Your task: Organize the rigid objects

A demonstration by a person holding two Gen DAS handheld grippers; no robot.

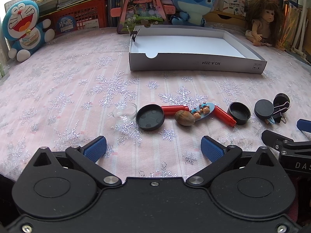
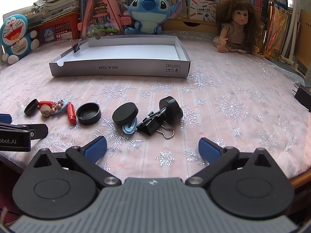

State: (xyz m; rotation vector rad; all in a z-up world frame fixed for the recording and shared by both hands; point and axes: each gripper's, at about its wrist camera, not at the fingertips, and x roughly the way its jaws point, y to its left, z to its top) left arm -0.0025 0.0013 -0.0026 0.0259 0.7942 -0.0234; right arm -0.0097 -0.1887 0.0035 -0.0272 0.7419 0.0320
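Observation:
A row of small items lies on the pink snowflake cloth: a clear glass dish (image 1: 124,112), a black cap (image 1: 150,117), two red tubes (image 1: 175,109), a nut (image 1: 184,118), a blue bear clip (image 1: 203,110), another black cap (image 1: 240,113) (image 2: 88,113), a black disc (image 2: 125,115), a light blue clip (image 2: 129,126), a black binder clip (image 2: 150,123) and a black cylinder (image 2: 170,106). My left gripper (image 1: 153,148) hangs open in front of the nut. My right gripper (image 2: 152,148) is open just short of the binder clip. The white cardboard tray (image 1: 194,66) (image 2: 120,70) stands behind, holding nothing.
A binder clip (image 1: 134,33) (image 2: 77,47) grips the tray's left wall. Plush toys (image 1: 23,29) (image 2: 147,13), a doll (image 2: 238,27), a triangular model house (image 2: 99,15), a red crate and books line the back. The table's edge (image 2: 299,176) curves off at the right.

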